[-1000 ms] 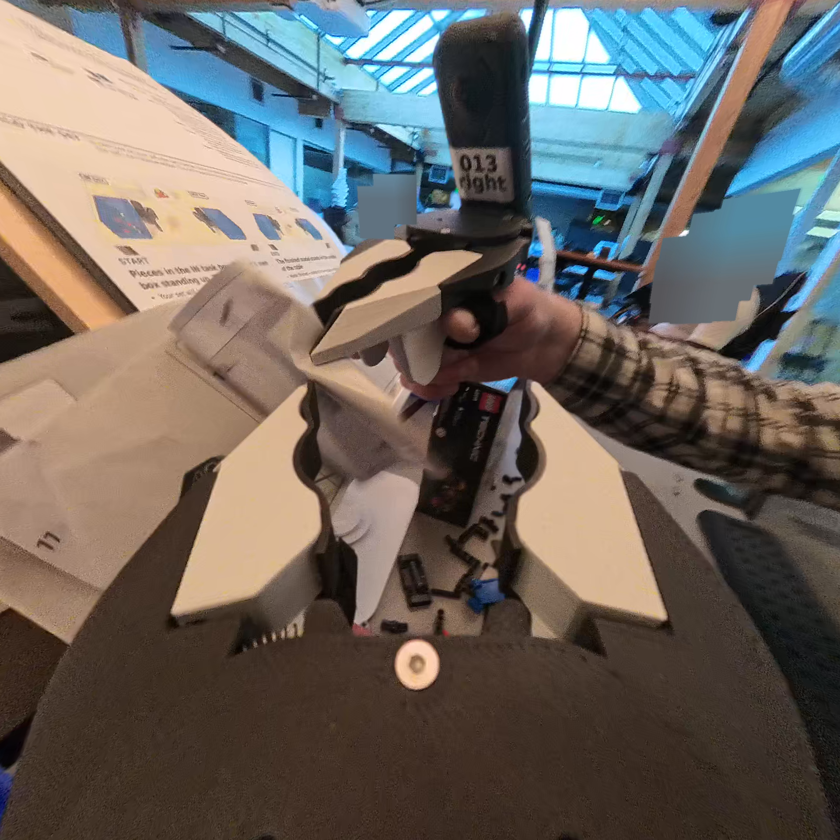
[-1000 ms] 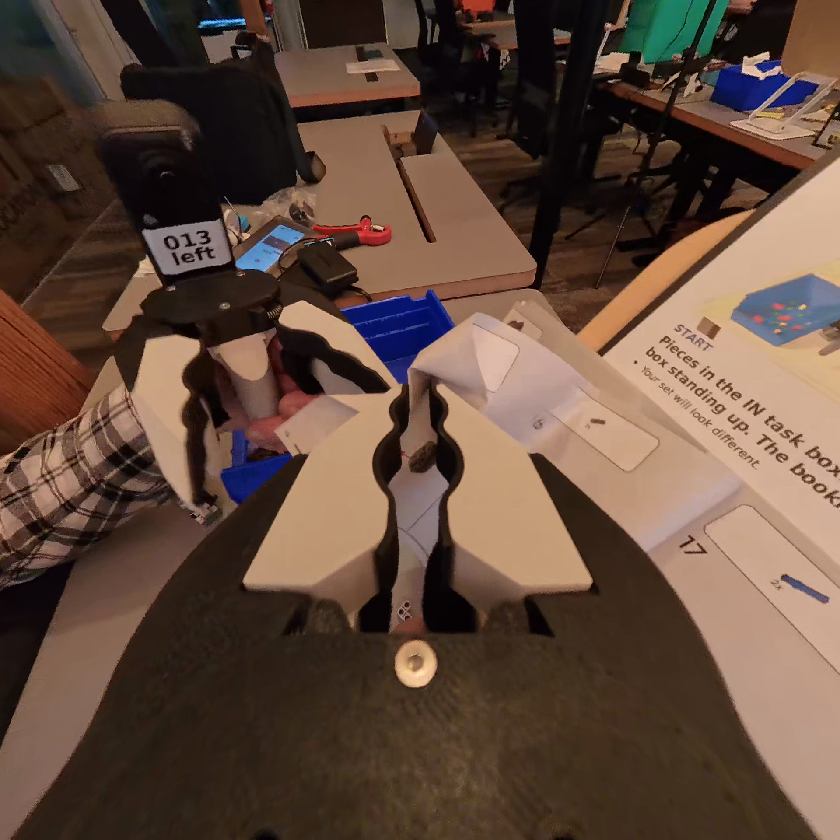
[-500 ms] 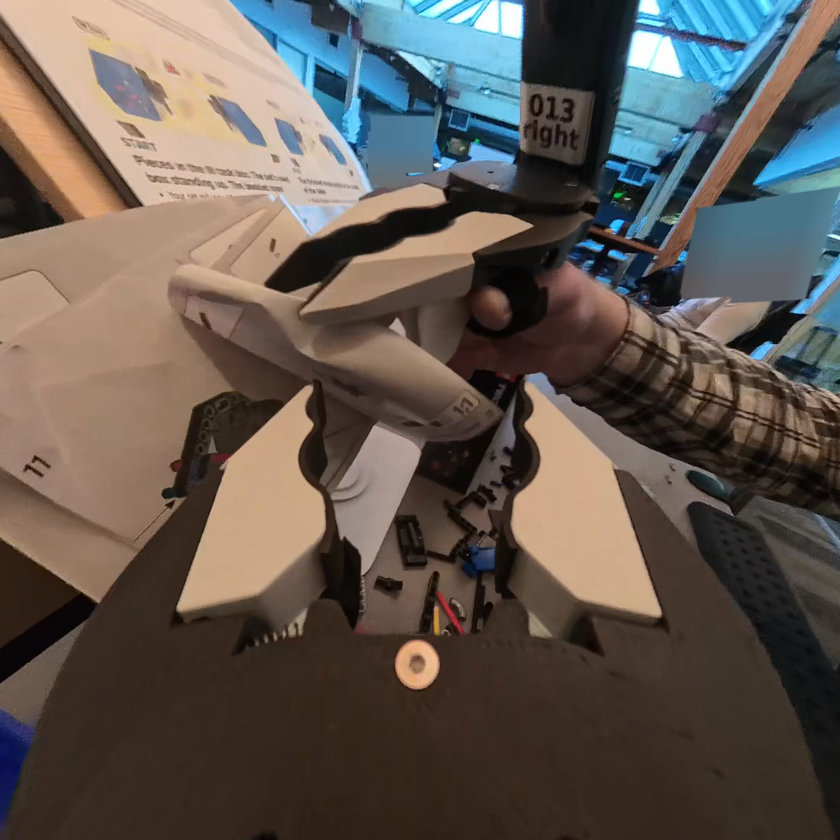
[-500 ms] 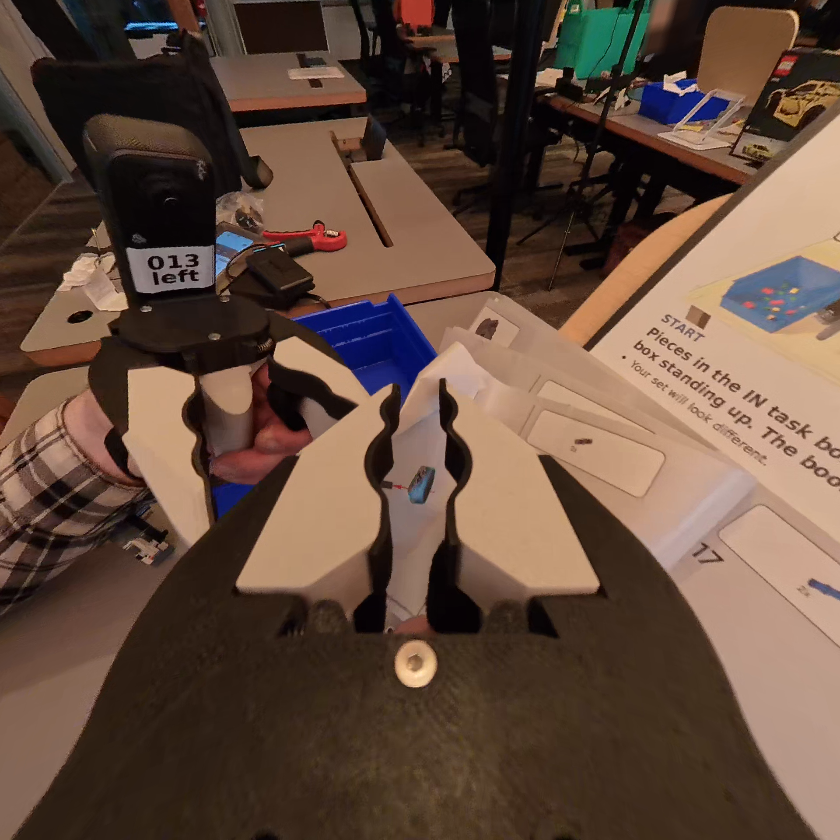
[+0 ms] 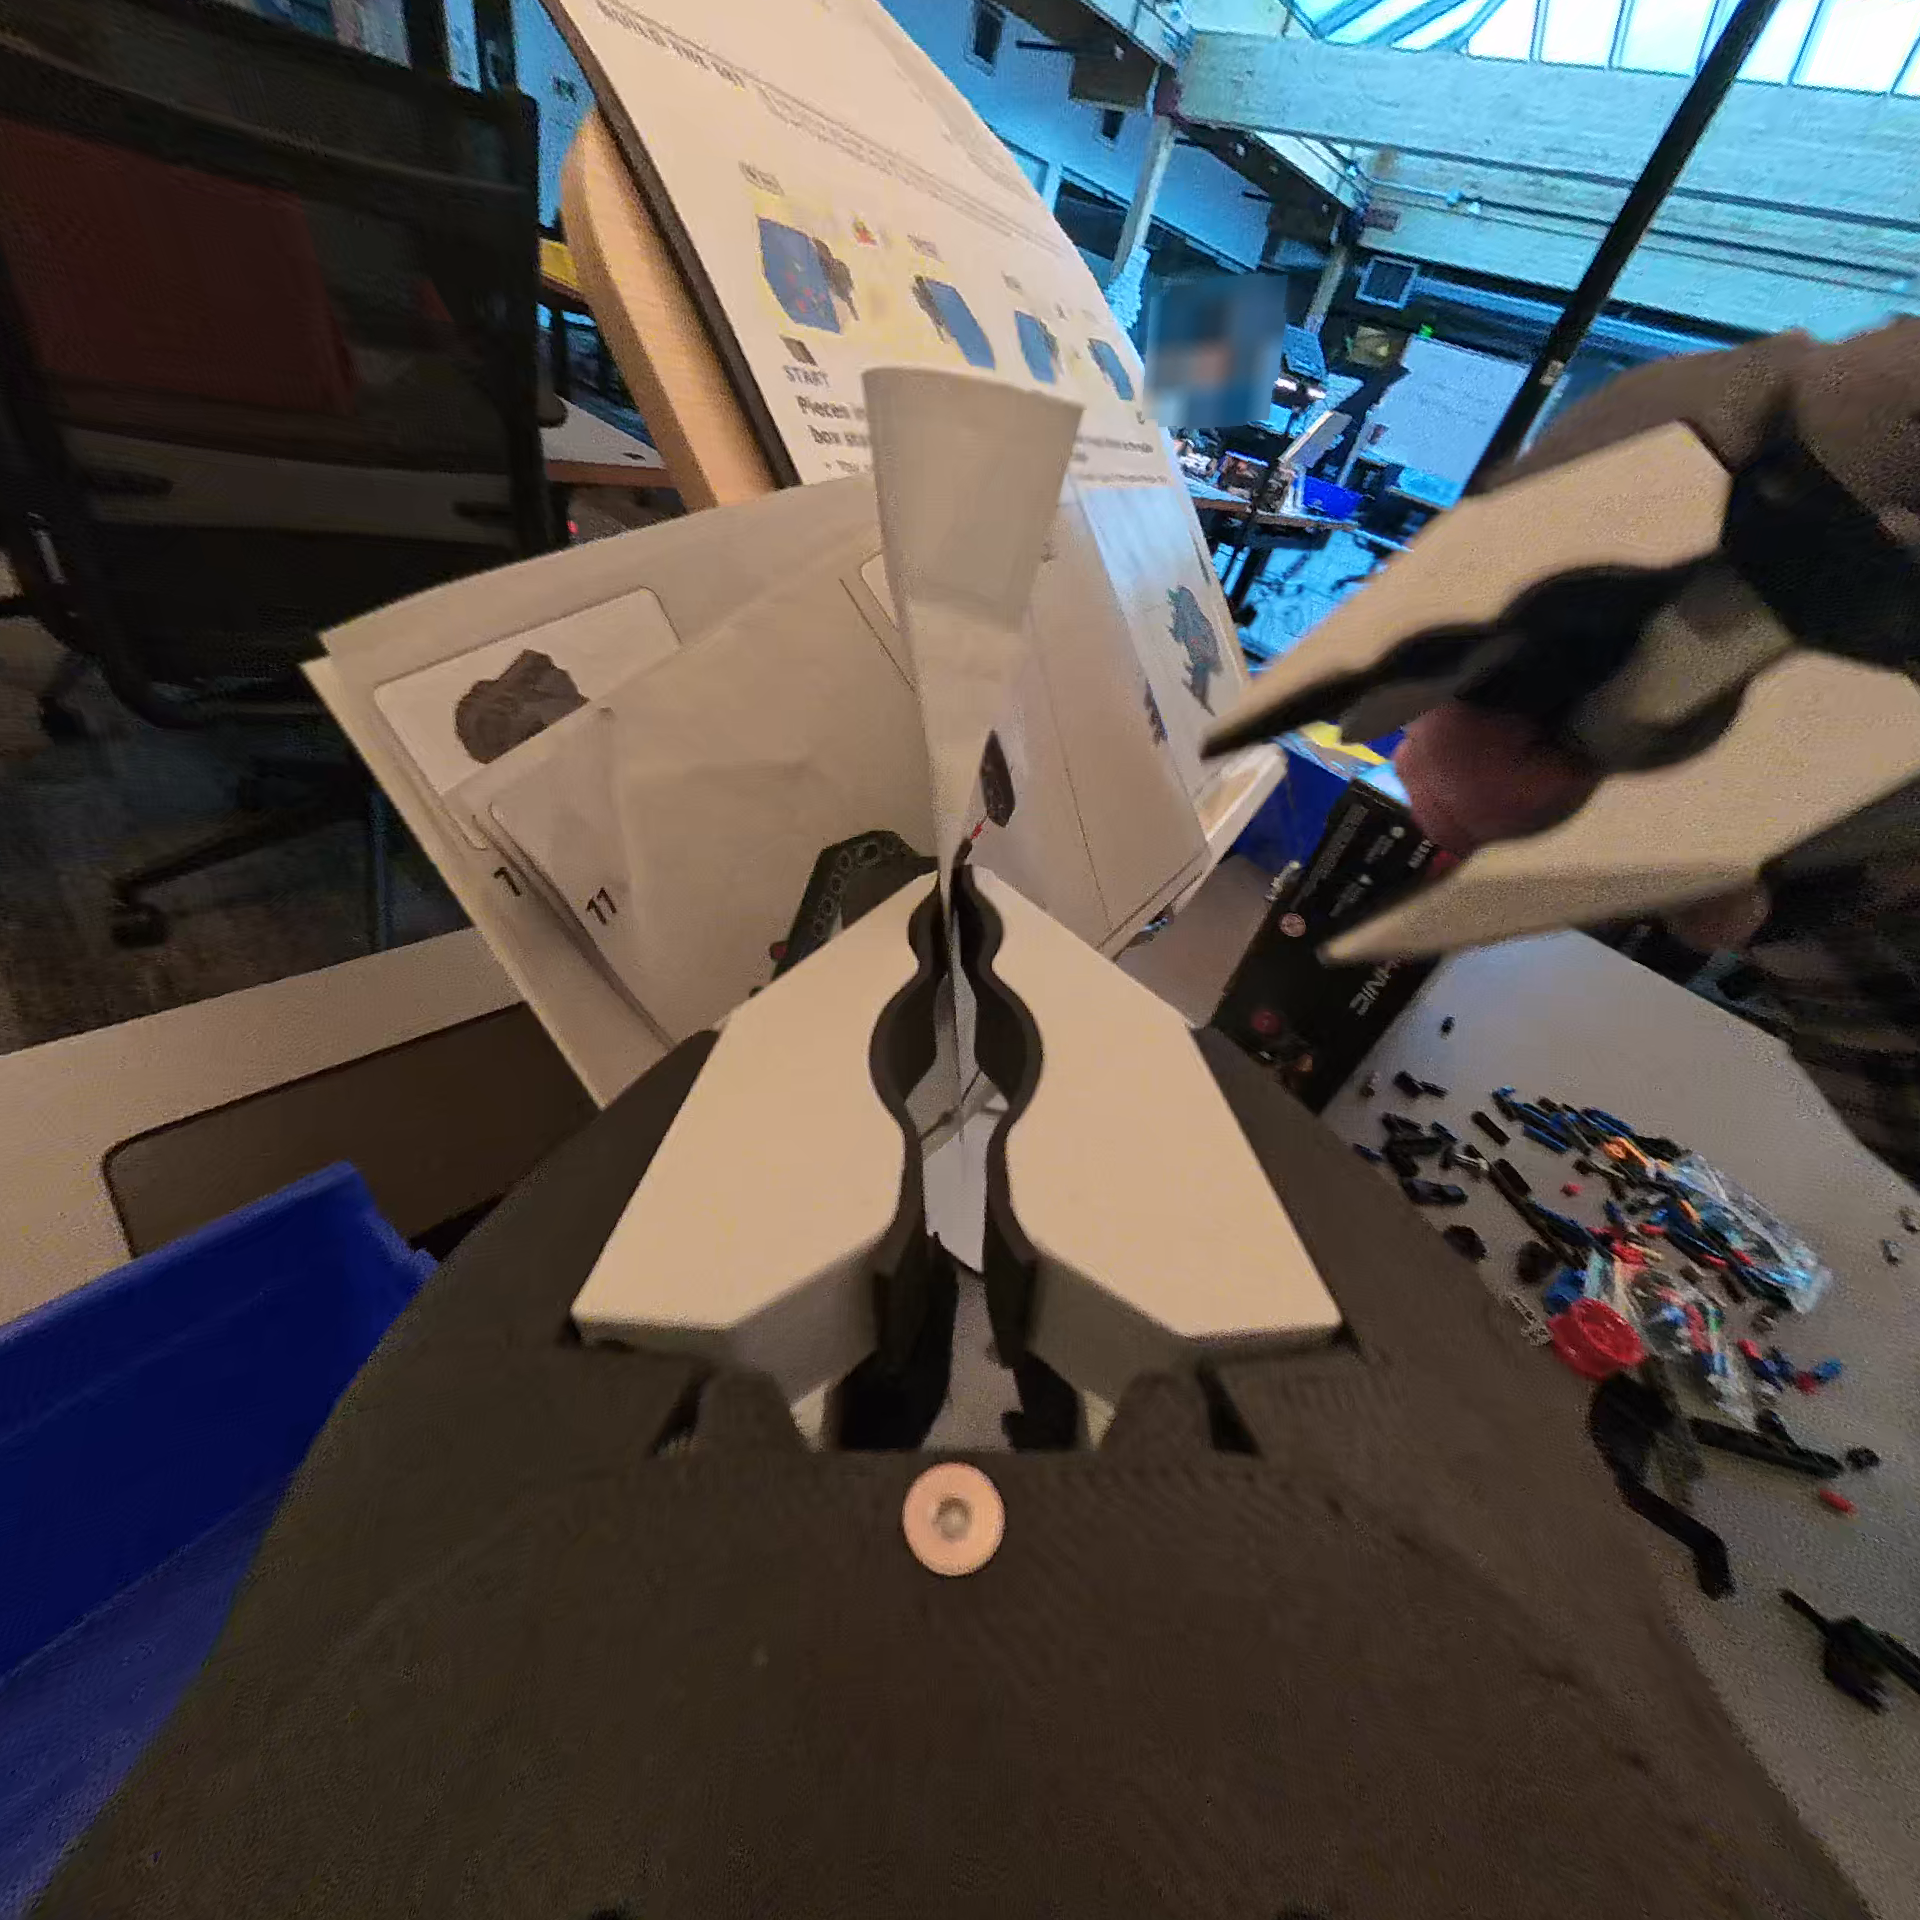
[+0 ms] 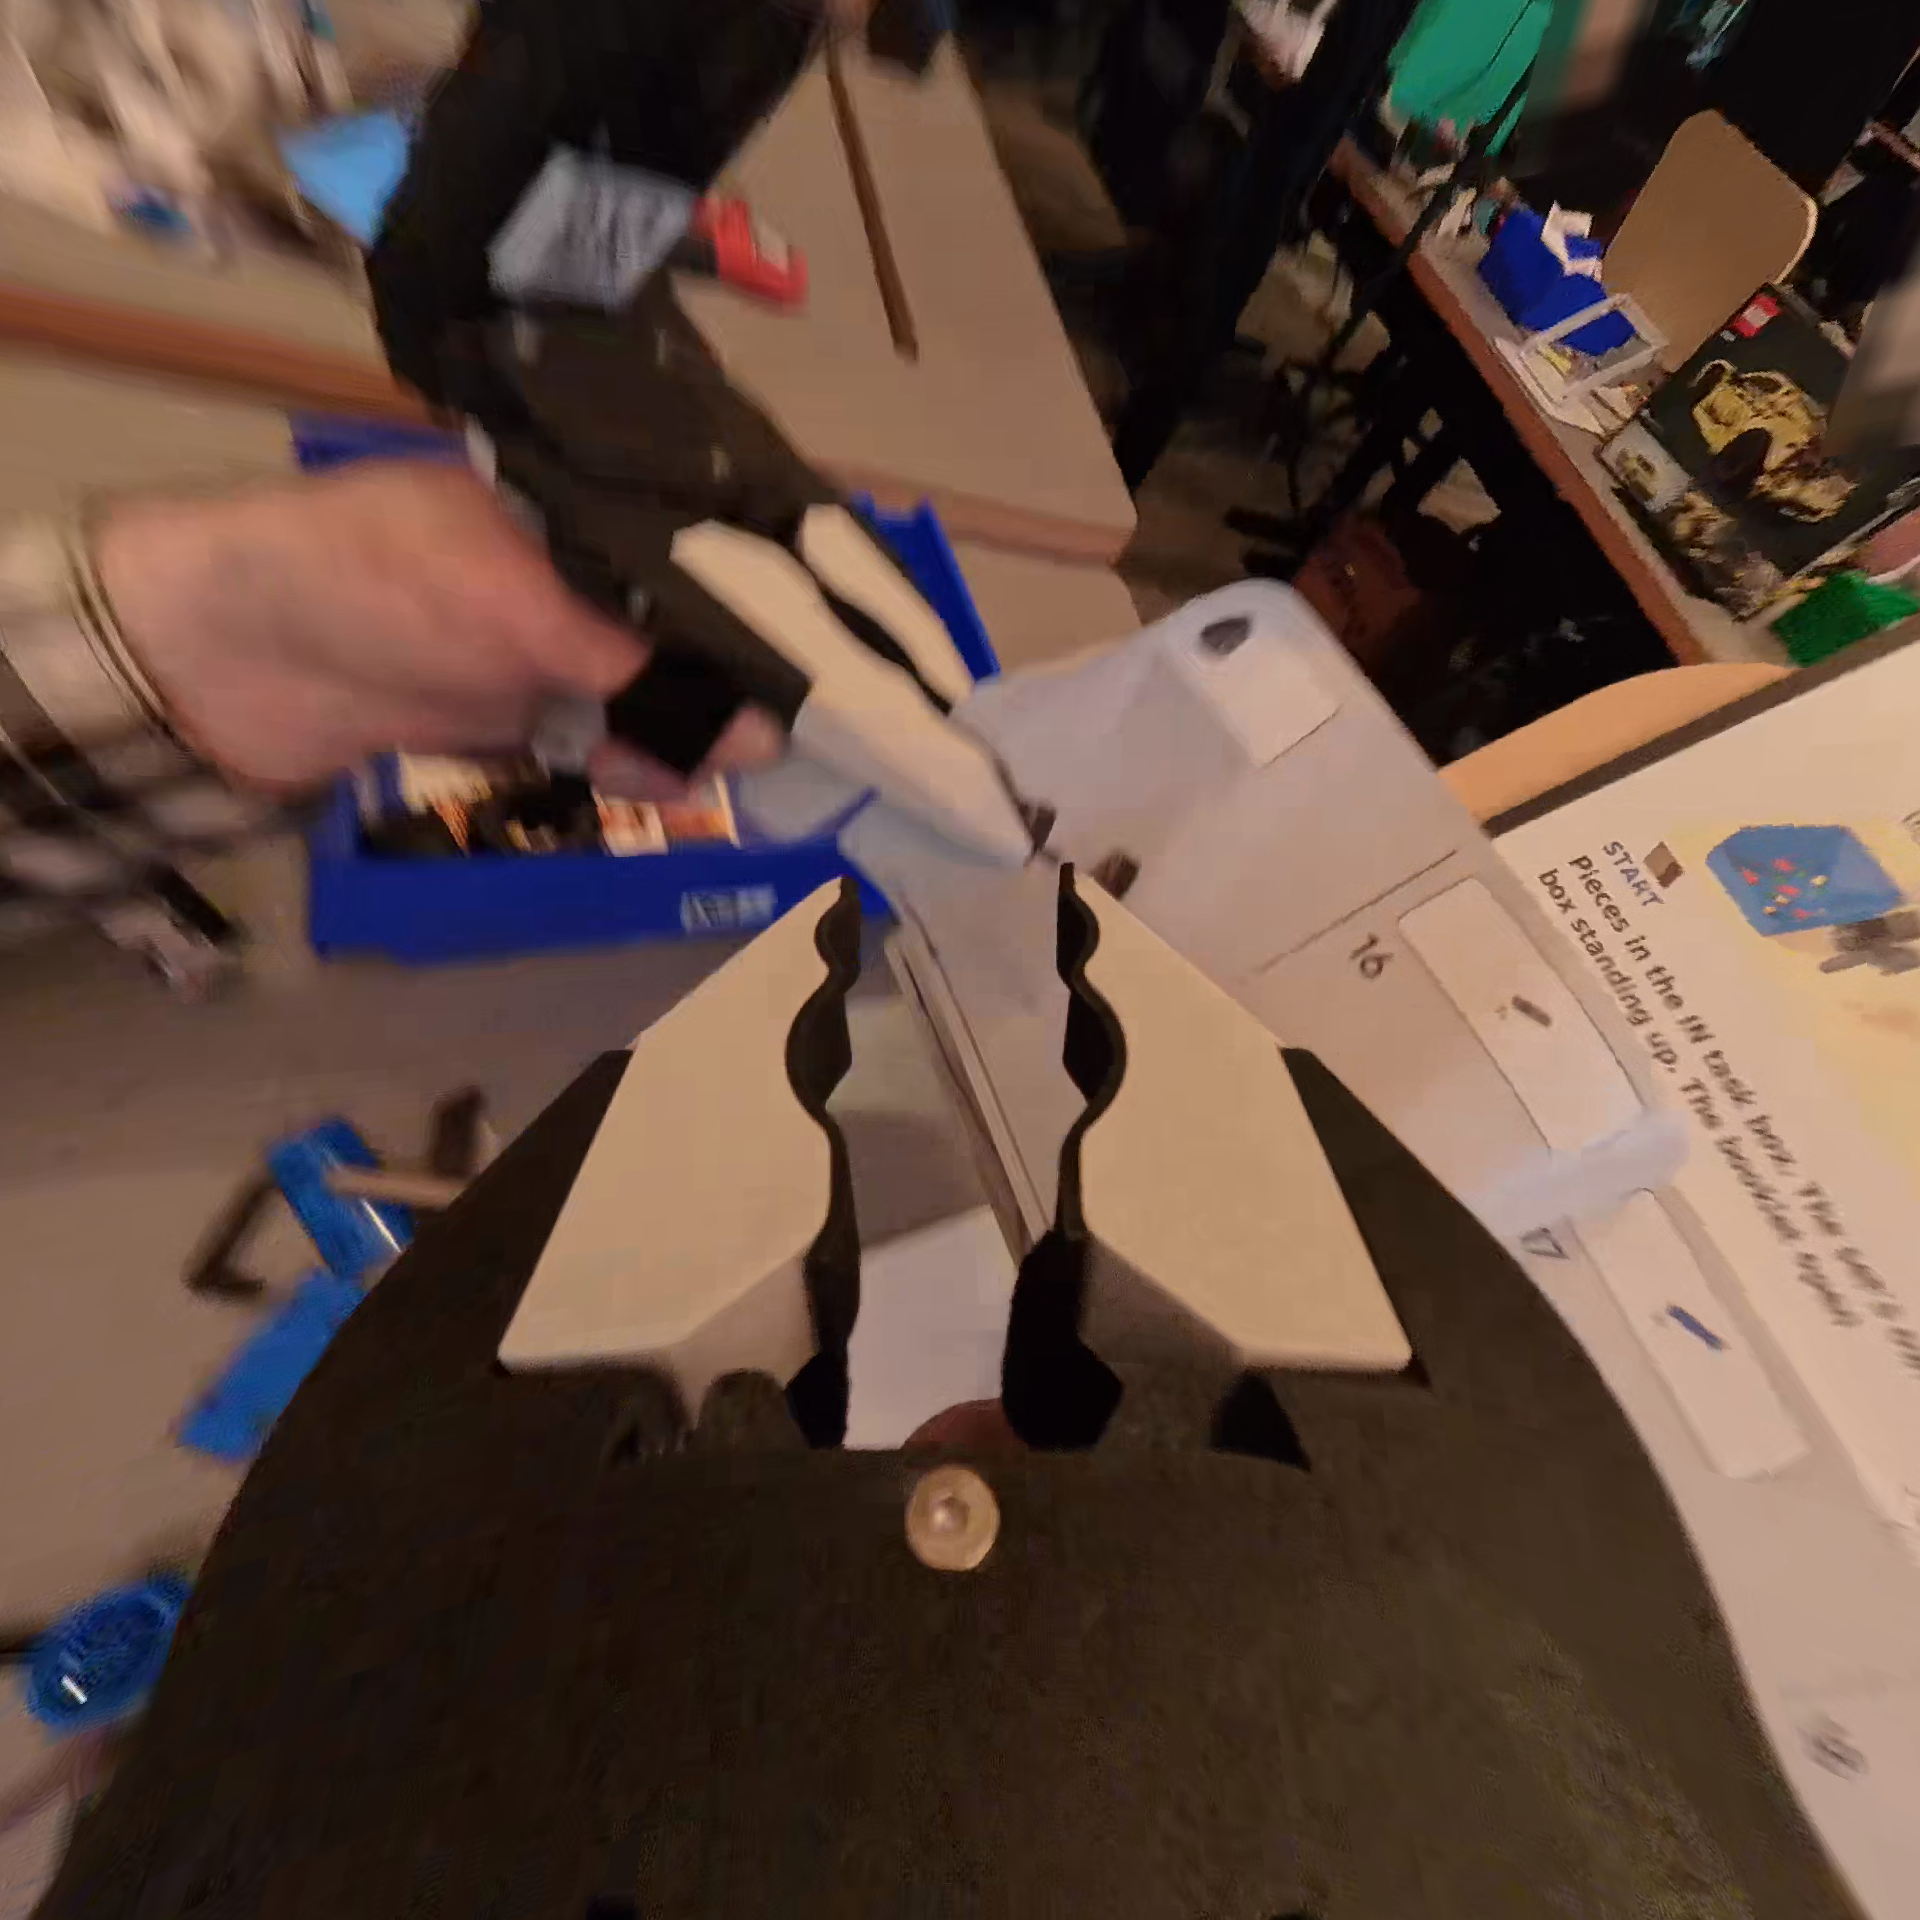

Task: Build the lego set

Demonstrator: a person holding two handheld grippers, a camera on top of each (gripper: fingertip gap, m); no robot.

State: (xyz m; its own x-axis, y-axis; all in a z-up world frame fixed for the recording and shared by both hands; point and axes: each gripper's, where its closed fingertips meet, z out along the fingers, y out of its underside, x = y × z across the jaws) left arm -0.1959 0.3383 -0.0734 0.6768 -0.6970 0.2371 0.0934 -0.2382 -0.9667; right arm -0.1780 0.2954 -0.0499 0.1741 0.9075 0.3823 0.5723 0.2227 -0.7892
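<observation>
Left gripper [image 5: 961,914] clamped on printed booklet page [image 5: 966,582]; right gripper [image 6: 956,894] agape, empty.

white booklet page [image 5: 961,540], blue bin [image 6: 561,904], possibly plaid sleeve [image 6: 62,623]

The desk [image 5: 1621,1039] lay bare between the black box [image 5: 1320,966] and the scattered lego pieces [image 5: 1621,1247], leaving room there. Ahead, the open booklet [image 5: 727,769] and the leaning instruction board [image 5: 831,208] blocked the way. A blue bin [image 5: 156,1403] closed off the left gripper's [image 5: 958,904] left side.
</observation>
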